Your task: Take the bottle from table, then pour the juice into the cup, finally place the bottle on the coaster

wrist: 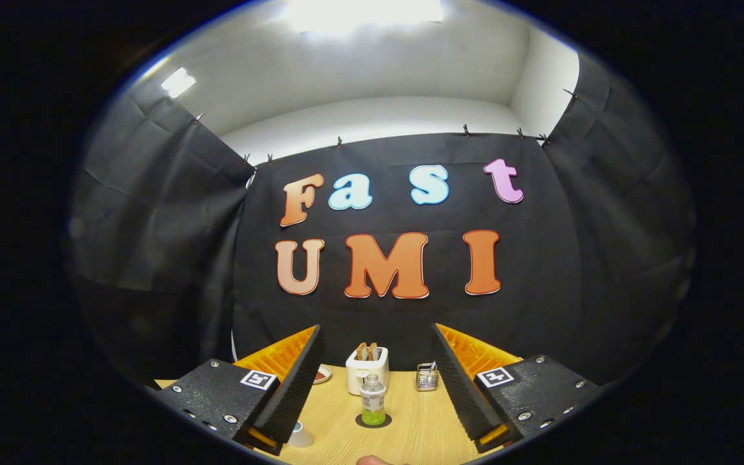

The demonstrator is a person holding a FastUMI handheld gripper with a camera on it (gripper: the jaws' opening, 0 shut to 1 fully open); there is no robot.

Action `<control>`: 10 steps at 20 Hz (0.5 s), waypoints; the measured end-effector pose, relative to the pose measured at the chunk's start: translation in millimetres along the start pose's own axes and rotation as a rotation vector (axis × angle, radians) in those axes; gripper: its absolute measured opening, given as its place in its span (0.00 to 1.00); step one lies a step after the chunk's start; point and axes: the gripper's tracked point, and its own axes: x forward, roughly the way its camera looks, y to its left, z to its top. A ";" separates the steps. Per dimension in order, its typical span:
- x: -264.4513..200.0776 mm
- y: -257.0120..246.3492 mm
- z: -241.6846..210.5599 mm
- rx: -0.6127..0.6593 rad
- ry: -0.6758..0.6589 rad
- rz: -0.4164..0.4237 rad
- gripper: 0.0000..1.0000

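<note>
The gripper point(376, 381) is spread wide, its fingers holding nothing and touching nothing, with the wooden table point(411, 439) showing in the broad gap between them. Going from left to right: a pale cup point(299, 434) sits just beside the left finger, its inside hidden; a small red dish point(323, 372) lies farther back. Next, between the fingers, the clear bottle point(372, 400) stands upright on a dark round coaster point(372, 421), with green juice low inside. Behind it a white toaster point(367, 368) holds two slices, and a small wire basket point(427, 376) holds something unclear.
</note>
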 end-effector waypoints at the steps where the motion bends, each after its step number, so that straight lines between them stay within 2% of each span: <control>1: -0.6 5.4 0.5 0.003 -0.004 0.013 0.97; 10: -1.8 4.4 8.5 0.031 -0.005 0.023 0.97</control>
